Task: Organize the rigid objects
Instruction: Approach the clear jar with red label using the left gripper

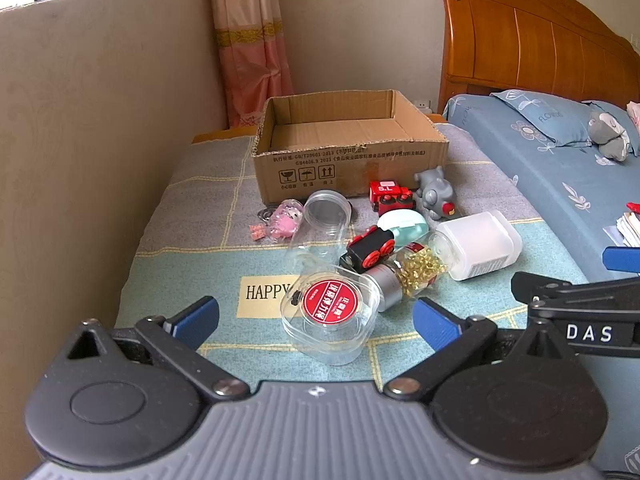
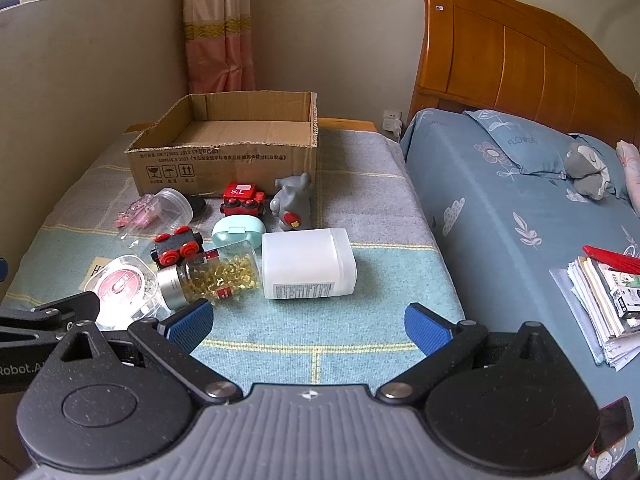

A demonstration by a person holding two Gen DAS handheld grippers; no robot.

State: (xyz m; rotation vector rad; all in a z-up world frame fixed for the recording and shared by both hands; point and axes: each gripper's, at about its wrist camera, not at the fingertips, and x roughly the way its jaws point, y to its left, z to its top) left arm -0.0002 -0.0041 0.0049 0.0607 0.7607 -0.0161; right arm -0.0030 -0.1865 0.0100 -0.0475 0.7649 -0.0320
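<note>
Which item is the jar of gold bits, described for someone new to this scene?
Start at the open cardboard box on the blanket. Nearer the camera, left of the white tub, lies the jar on its side. Unlike its neighbours, it is clear, silver-capped and full of shiny gold pieces.

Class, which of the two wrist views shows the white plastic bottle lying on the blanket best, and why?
The right wrist view: the white plastic bottle lies near the middle, whole, its printed label facing the camera. In the left wrist view it sits farther right, and the jar of gold bits hides one end.
</note>
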